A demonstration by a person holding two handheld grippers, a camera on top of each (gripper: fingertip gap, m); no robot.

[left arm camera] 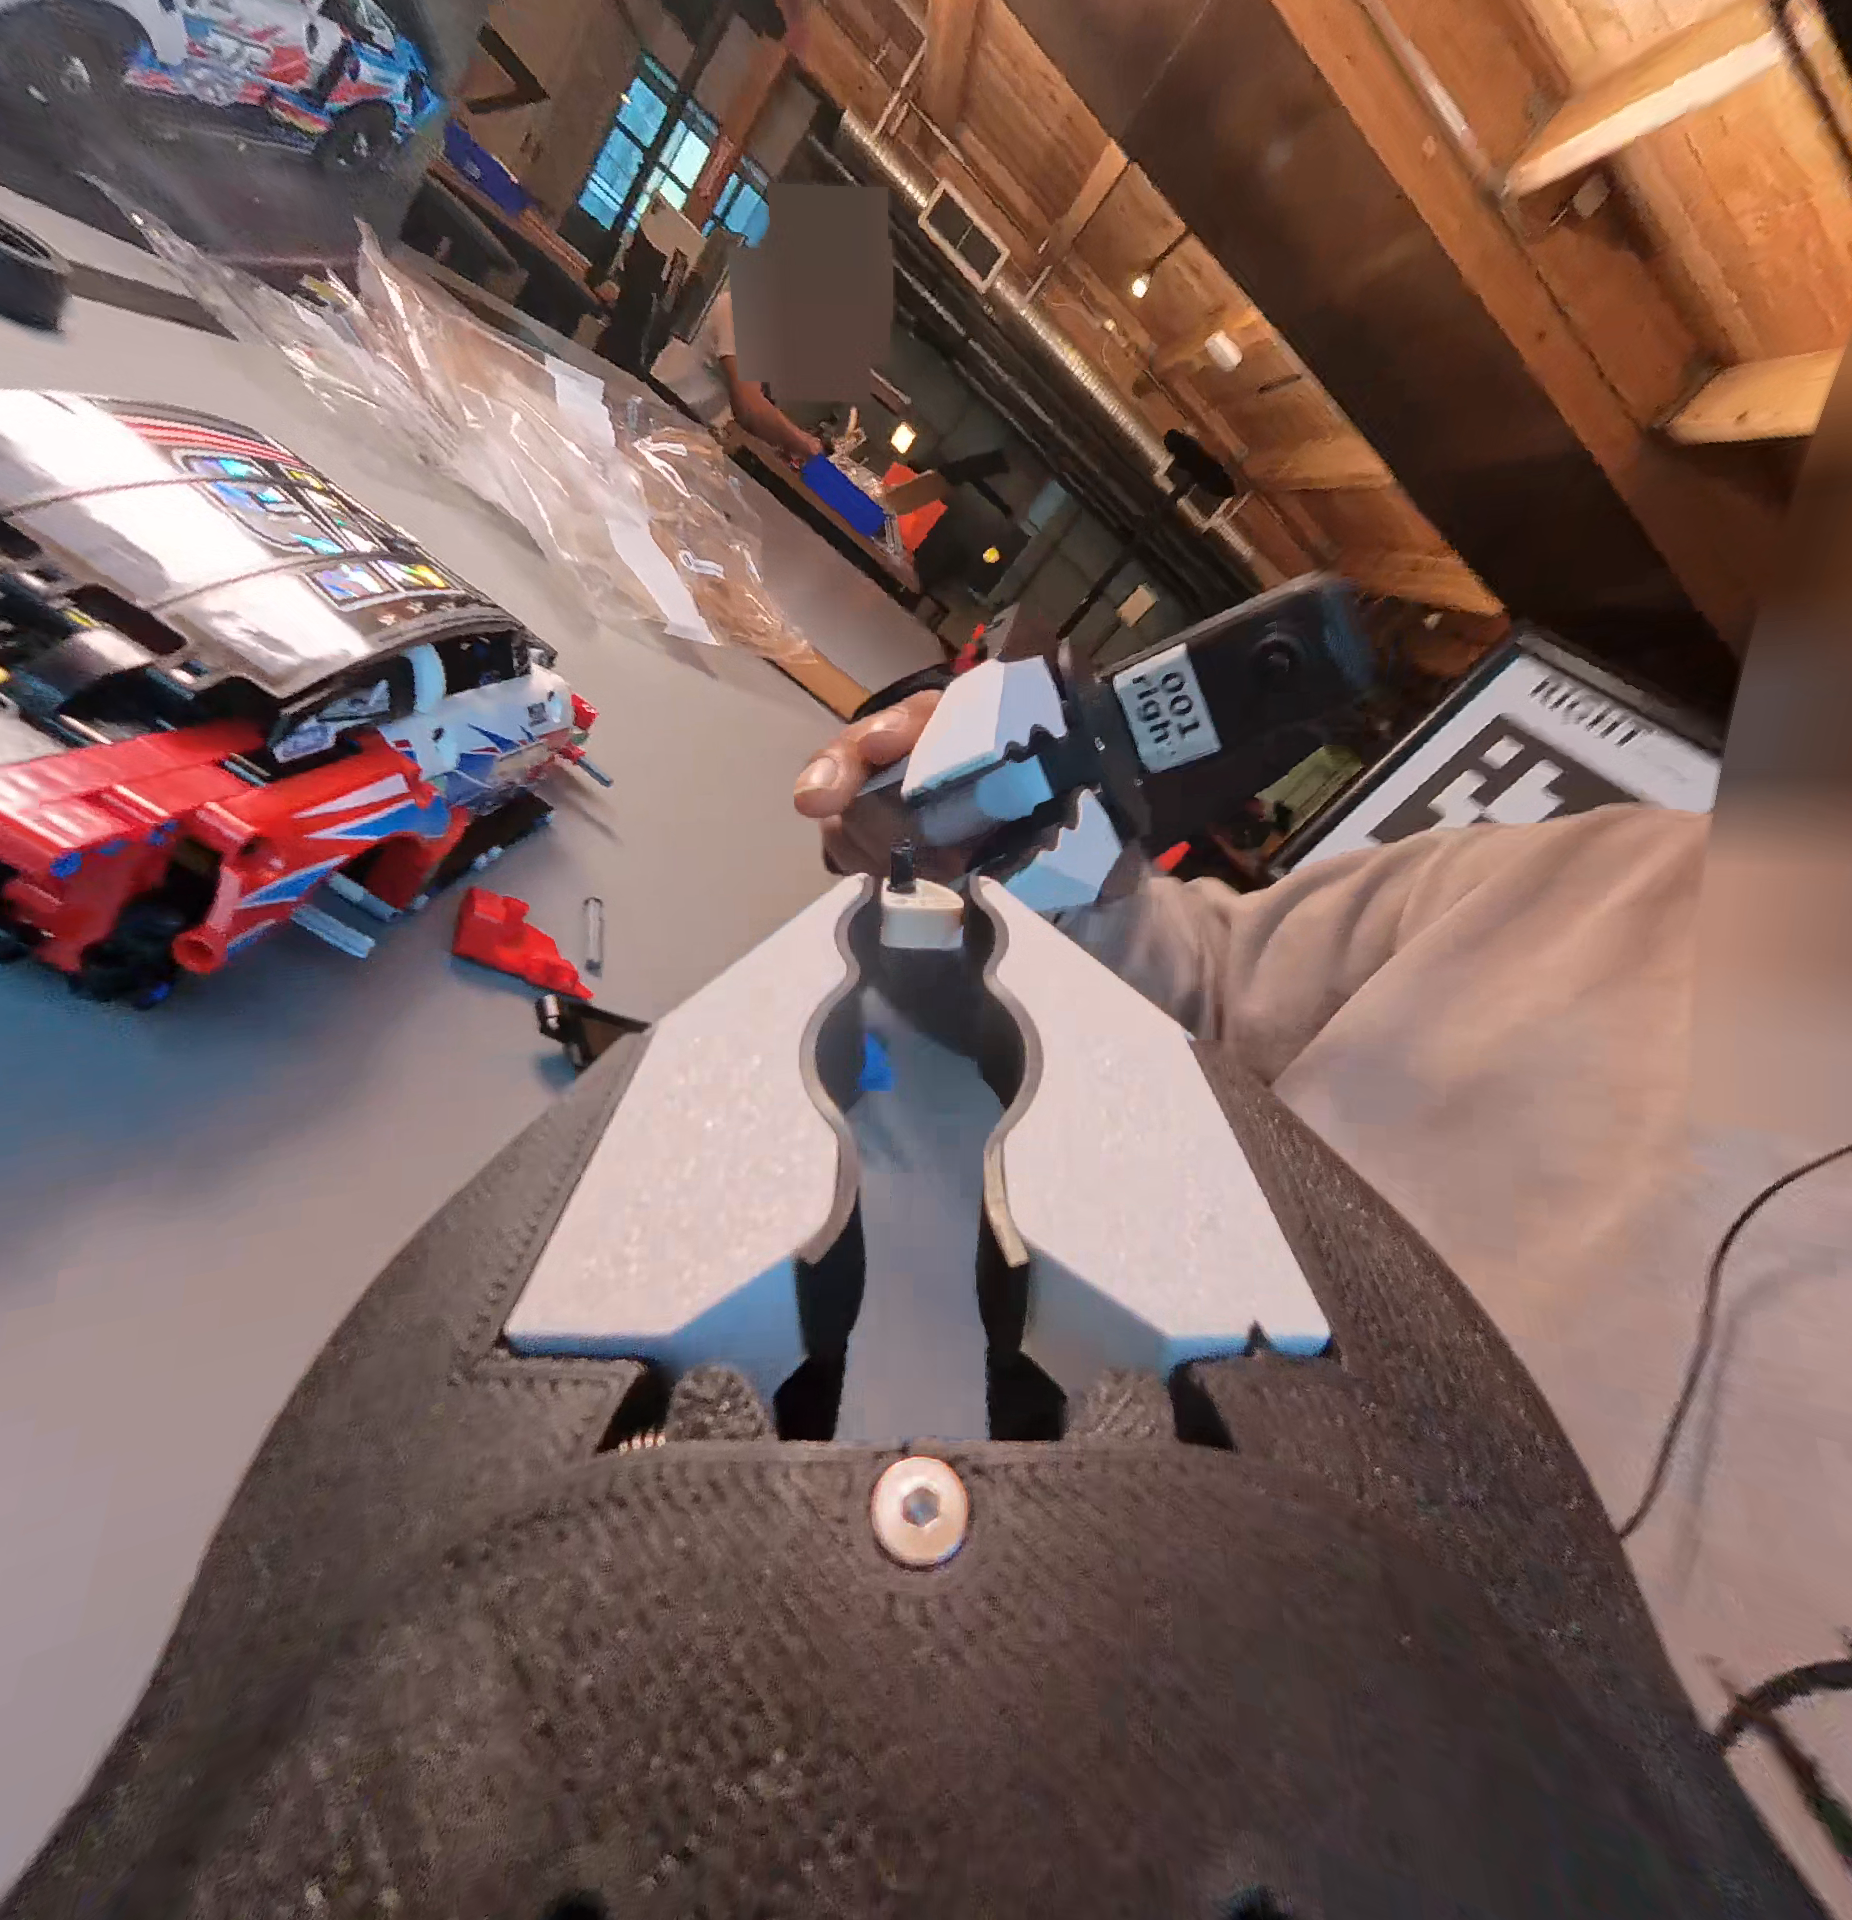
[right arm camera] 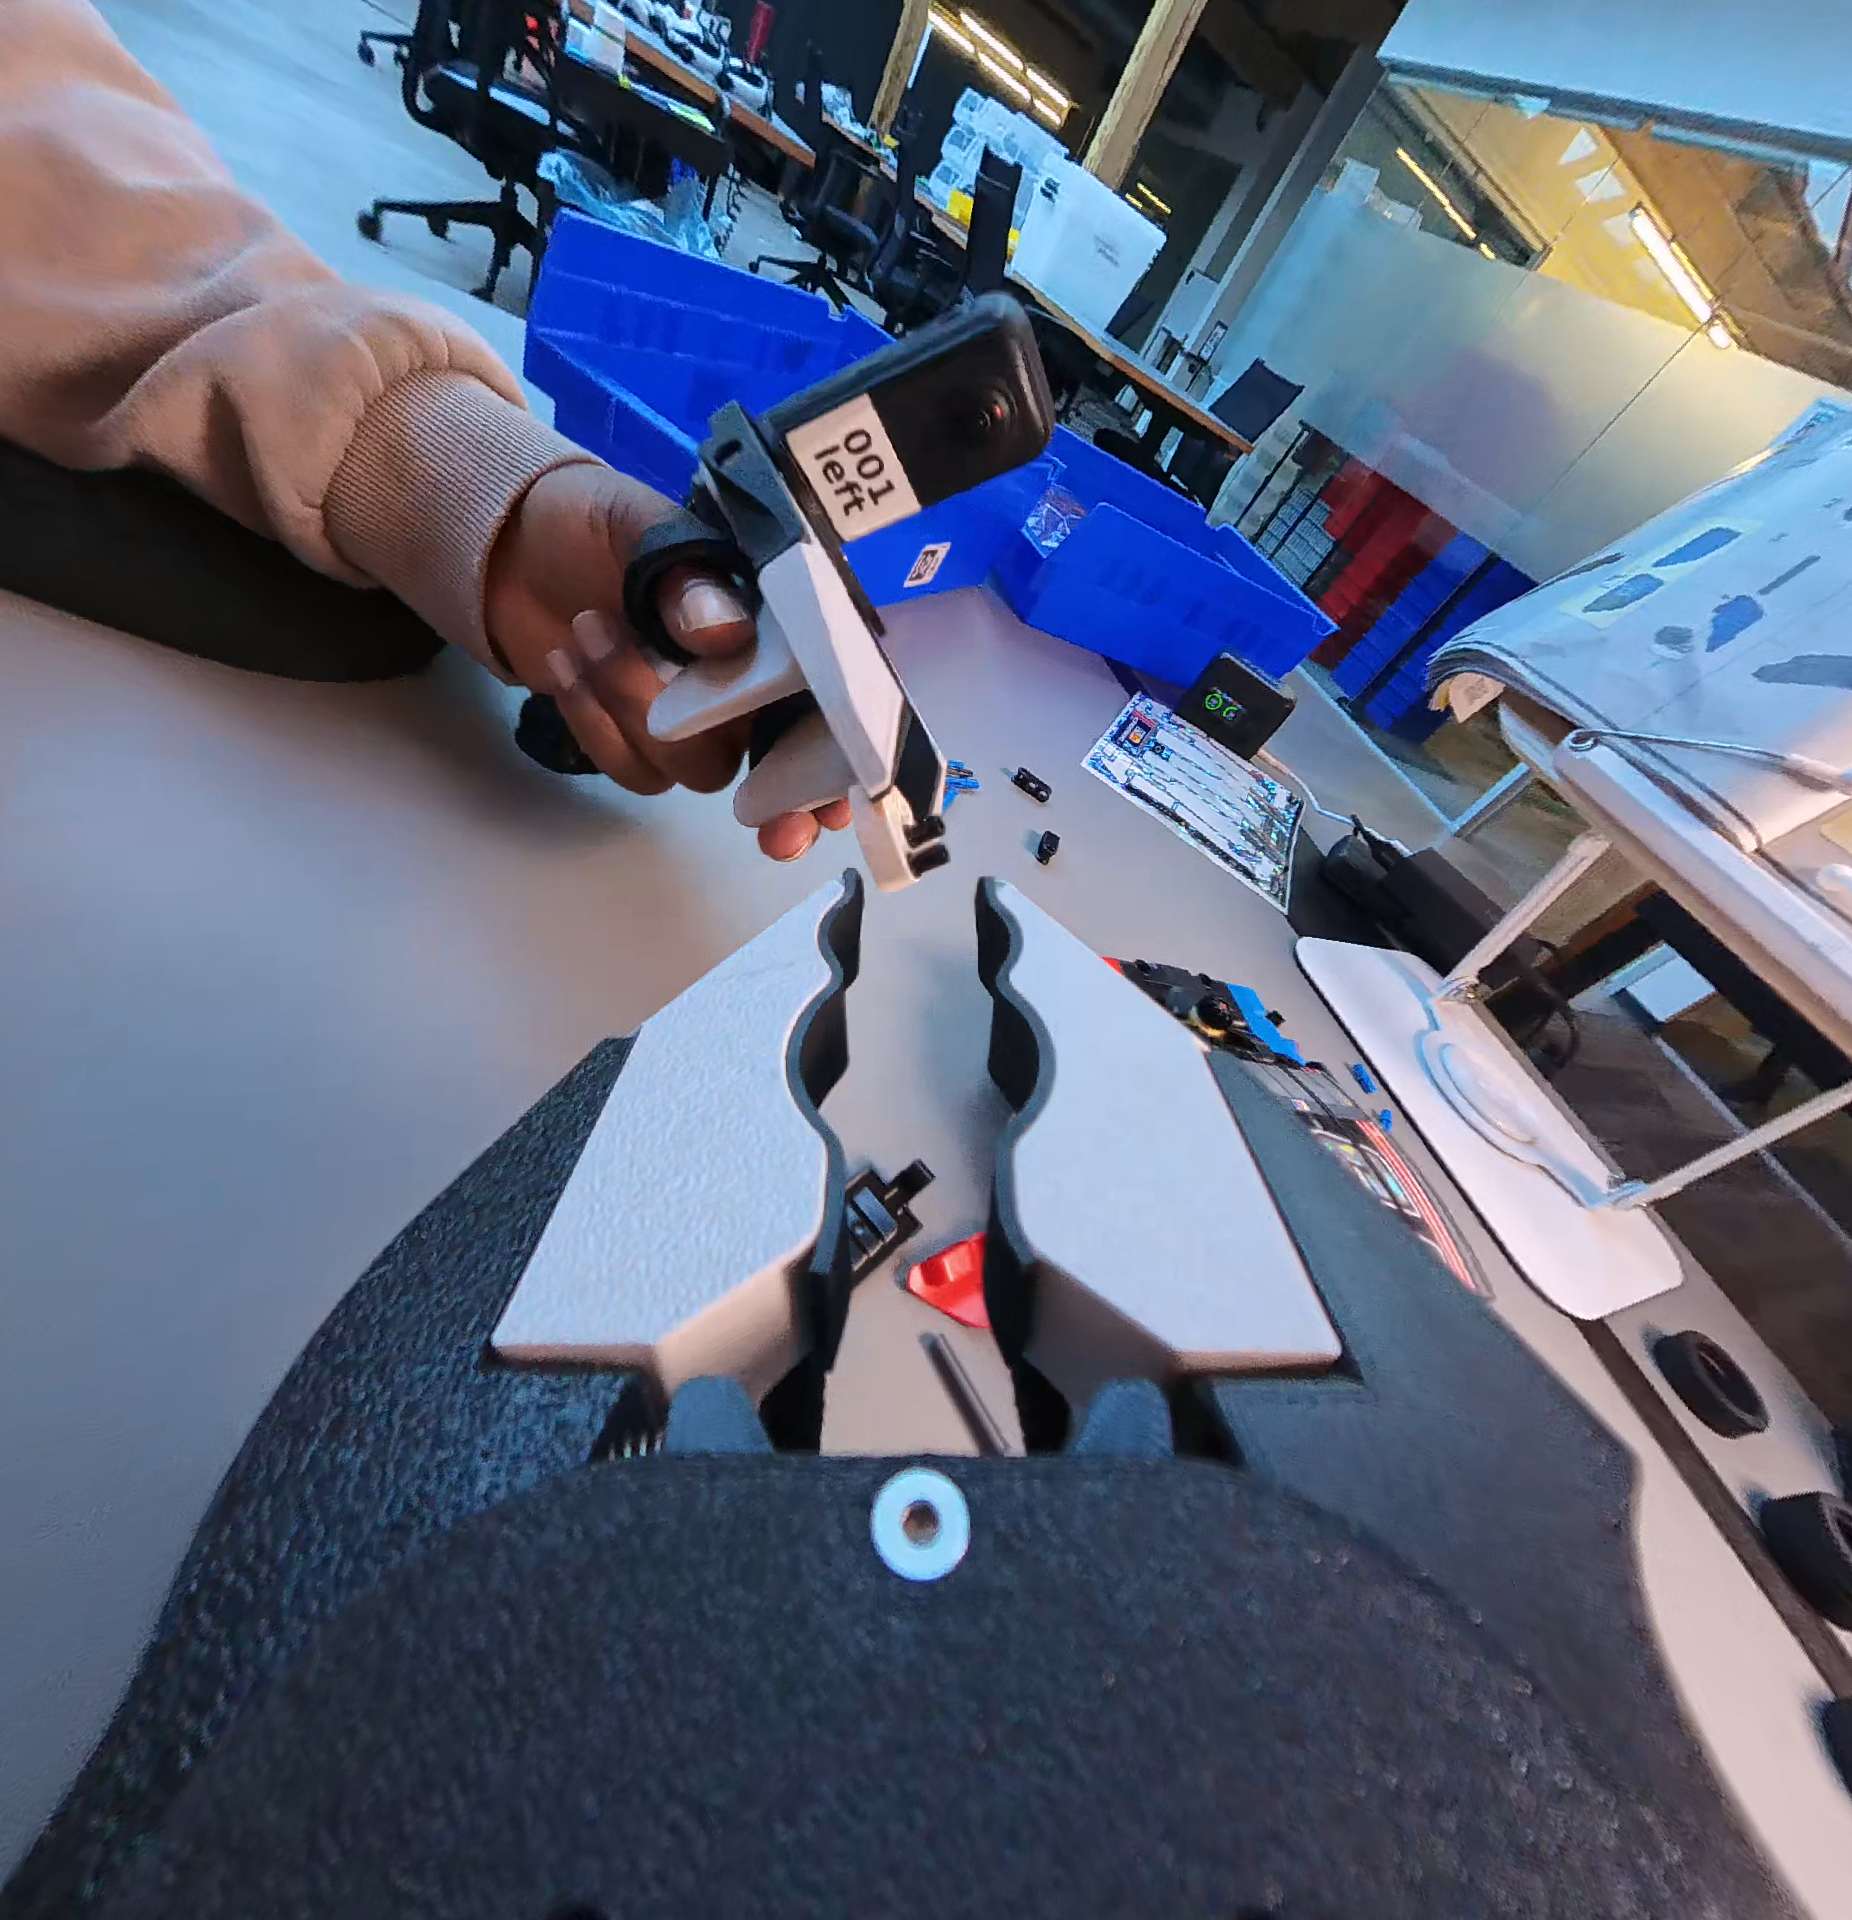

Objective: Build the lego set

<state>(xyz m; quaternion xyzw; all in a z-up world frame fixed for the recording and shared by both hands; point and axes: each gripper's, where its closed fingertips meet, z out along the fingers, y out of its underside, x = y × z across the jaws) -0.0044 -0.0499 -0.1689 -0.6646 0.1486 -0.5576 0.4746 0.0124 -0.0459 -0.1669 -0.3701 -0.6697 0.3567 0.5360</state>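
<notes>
the left tool [left arm camera: 917, 909] is clamped at its tips on a small white piece [left arm camera: 920, 920] with a black pin, light, rigid and slippery, best pinched across its flat sides, while the right tool [right arm camera: 917, 899], fingers apart and empty, hovers just beside it above the tabletop [right arm camera: 226, 935].

We are looking from two cameras, each sitting just behind its own gripper and facing forward along the fingers, low over the grey table [right arm camera: 226, 935]. The views are facing each other closely: the left one is catching the right gripper [left arm camera: 989, 800], the right one the left gripper [right arm camera: 901, 831]. Both are sharing the red piece [left arm camera: 511, 935] [right arm camera: 953, 1278].
</notes>
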